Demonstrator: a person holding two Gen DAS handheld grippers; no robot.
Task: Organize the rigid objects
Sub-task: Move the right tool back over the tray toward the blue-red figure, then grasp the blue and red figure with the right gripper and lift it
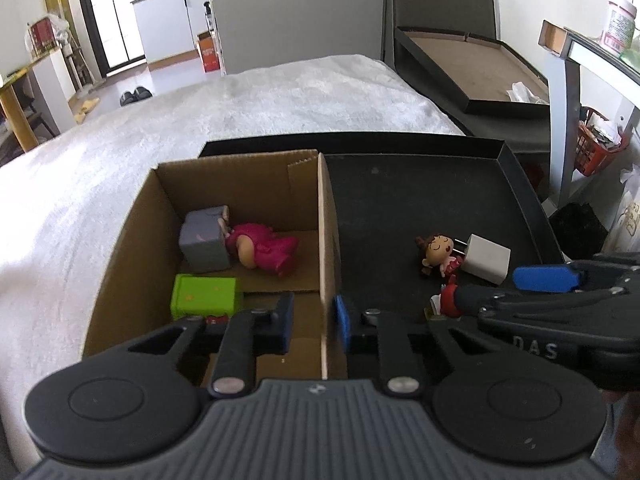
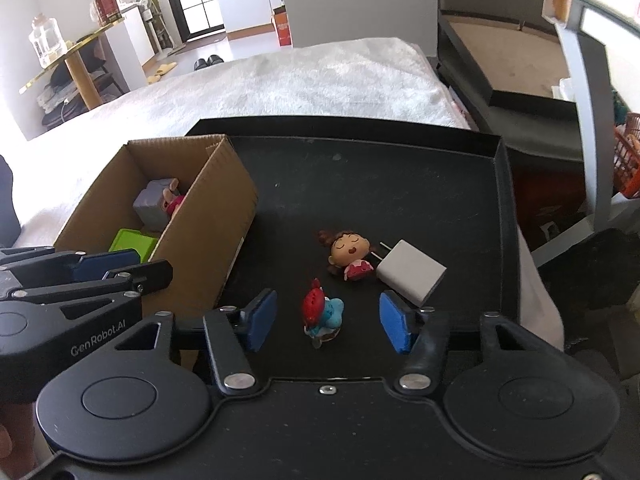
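Left gripper (image 1: pixel 314 322) low centre of left wrist view, jaws narrow, straddling the right wall of the cardboard box (image 1: pixel 326 240); blue pads either side of the wall, small gap visible, contact with cardboard not clear. Nothing else between them.

Cardboard box centre-left of that frame, open top, sitting in left part of black tray (image 1: pixel 516 184). Inside box: grey cube (image 1: pixel 204 240) at back left, pink figurine (image 1: pixel 266 250) lying just right of it and touching, green block (image 1: pixel 204 296) nearer the camera at left.

Right gripper (image 2: pixel 328 322) lower centre of right wrist view, jaws apart, not gripping. Red-capped blue figurine (image 2: pixel 322 314) upright on tray floor between the pads, clear gap on both sides, no contact.

Above and right of it in frame: brown-haired doll (image 2: pixel 348 254) lying on its back on tray, white charger plug (image 2: pixel 412 272) just right of doll, prongs toward the doll's head, touching or nearly so. Right pad close to lower corner of plug, cannot tell if touching.

Tray on white fluffy blanket (image 2: pixel 280 80). Second dark tray (image 2: pixel 500 48) upper right of frame, off the blanket.
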